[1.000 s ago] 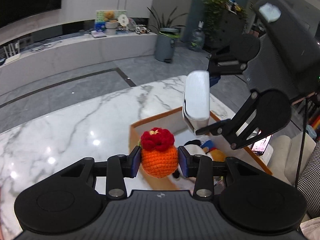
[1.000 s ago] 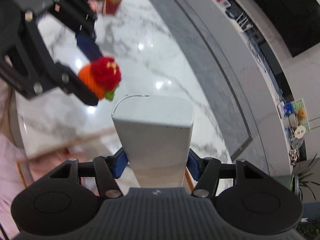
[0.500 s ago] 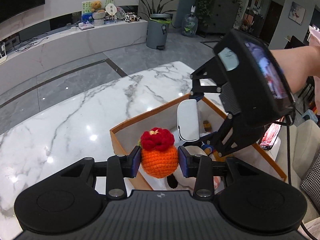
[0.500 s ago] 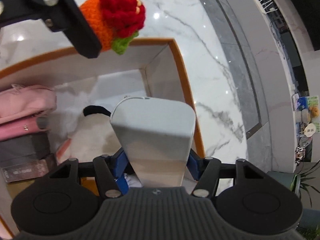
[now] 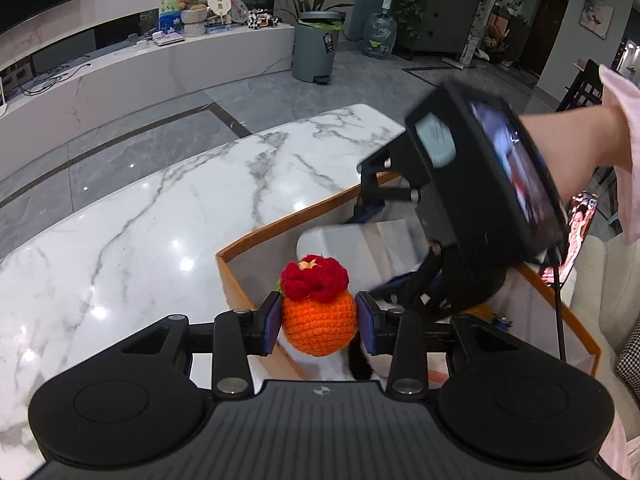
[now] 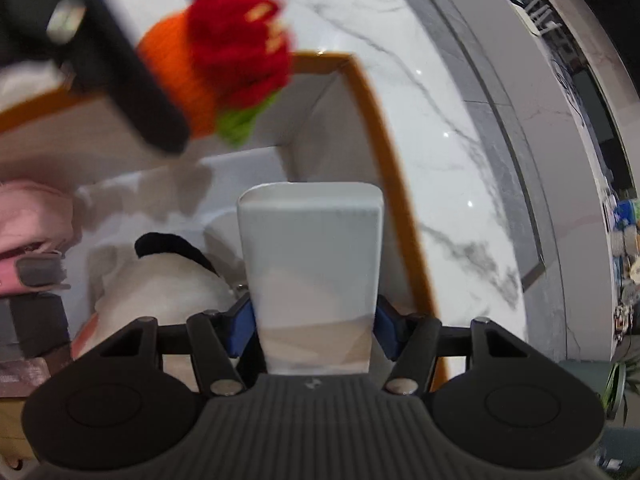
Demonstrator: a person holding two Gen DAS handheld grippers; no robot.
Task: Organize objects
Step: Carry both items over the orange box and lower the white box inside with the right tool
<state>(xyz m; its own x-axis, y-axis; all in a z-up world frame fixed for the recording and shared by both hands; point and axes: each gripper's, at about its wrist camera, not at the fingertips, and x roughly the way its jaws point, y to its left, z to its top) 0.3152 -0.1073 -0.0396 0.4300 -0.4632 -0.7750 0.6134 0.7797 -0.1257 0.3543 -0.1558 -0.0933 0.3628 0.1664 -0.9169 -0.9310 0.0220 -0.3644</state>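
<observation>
A white marble desk (image 5: 140, 240) is shown, bearing an open white box with an orange rim (image 5: 248, 246). Two hand-held grippers are poised above the box, apparently so that their loads can be set inside it as part of the tidying.

The left gripper (image 5: 319, 318) is pinched on a crocheted orange ball topped with a red woollen flower (image 5: 318, 312); its blue pads are pressed against the ball's sides, and the ball is held over the box's near corner.

The right gripper (image 6: 314, 320) is closed on a smooth pale-grey rectangular case with rounded corners (image 6: 312, 256), held by its lower part and pointed down into the box, close to the rim. Below it, a white plush toy with a black patch (image 6: 160, 280) and a pink fabric item (image 6: 28, 220) are seen already lying in the box.
</observation>
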